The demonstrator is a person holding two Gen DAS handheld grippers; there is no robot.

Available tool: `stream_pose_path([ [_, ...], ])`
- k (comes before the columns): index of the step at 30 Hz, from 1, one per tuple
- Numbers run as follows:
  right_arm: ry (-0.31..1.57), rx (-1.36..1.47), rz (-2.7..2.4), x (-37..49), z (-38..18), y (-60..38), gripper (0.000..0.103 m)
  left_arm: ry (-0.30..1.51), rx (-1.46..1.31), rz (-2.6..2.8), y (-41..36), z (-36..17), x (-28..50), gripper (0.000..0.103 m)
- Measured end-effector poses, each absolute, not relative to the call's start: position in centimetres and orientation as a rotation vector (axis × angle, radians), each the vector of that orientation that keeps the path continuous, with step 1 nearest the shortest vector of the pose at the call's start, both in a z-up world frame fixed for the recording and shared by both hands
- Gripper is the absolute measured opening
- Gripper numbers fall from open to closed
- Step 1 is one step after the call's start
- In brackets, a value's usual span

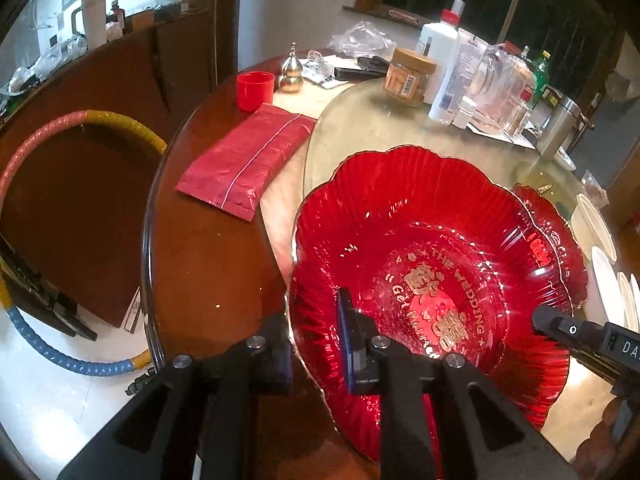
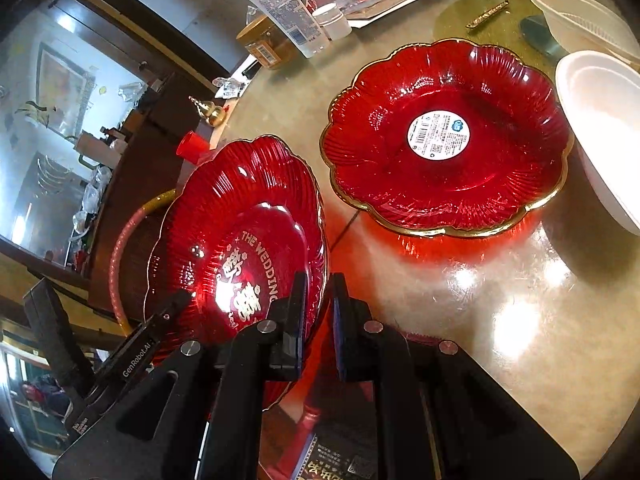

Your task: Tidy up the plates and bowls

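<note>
A red flower-shaped plate with gold "THE WEDDING" lettering (image 1: 420, 248) is tilted up near the table's edge. My left gripper (image 1: 312, 312) stands open with the plate's left rim between its fingers; a gap shows beside the inner pad. On the opposite rim my right gripper (image 2: 320, 280) is shut on the lettered plate (image 2: 240, 240). The right gripper (image 1: 540, 320) shows at the plate's right side, the left gripper (image 2: 180, 300) at its left. A second red plate with a gold rim and white sticker (image 2: 444, 136) lies flat on the glass turntable (image 2: 520, 280).
White bowls (image 2: 600, 120) sit to the right of the second plate. Bottles and jars (image 1: 452, 72) crowd the far side. A red packet (image 1: 248, 160), a red cup (image 1: 255, 90) and a gold gourd (image 1: 290, 68) lie at the left. A coloured hoop (image 1: 80, 128) leans beside the table.
</note>
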State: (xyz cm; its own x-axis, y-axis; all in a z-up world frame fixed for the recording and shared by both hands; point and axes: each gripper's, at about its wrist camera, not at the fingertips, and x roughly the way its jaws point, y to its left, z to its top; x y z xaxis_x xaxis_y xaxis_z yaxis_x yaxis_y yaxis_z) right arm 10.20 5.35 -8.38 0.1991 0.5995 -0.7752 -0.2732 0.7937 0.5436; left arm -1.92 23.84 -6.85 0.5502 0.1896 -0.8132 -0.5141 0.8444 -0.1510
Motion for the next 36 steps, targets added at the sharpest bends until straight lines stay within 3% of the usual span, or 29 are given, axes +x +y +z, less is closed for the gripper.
stream_pose_path([
  [1,1.231,0.317,0.628,10.2,-8.3,5.4,0.012,0.899,-0.397,0.437,23.9,-6.8,-2.0,0.029],
  [3,1.242,0.325,0.63,10.3,-8.3,5.3,0.013,0.893,-0.404,0.437,24.0,-6.6,-2.2,0.066],
  [5,1.241,0.347,0.642,10.2,-8.2,4.9,0.015,0.868,-0.424,0.45,24.4,-6.1,-2.7,0.083],
  [9,1.217,0.423,0.656,9.9,-7.7,3.1,0.018,0.796,-0.424,0.514,25.3,-4.5,-4.0,0.083],
  [11,1.178,0.491,0.661,9.7,-7.2,1.4,0.044,0.764,-0.426,0.531,25.9,-3.6,-4.3,0.083],
  [13,1.137,0.567,0.644,9.4,-6.7,-0.5,0.06,0.735,-0.414,0.523,26.1,-2.4,-4.3,0.083],
  [23,1.15,0.819,0.483,10.7,-8.8,-6.0,0.061,0.79,-0.31,0.206,20.7,4.2,4.7,0.088],
  [36,1.139,0.942,0.437,14.5,-10.2,-7.6,0.062,1.062,-0.236,0.089,13.7,-1.7,18.1,0.088],
])
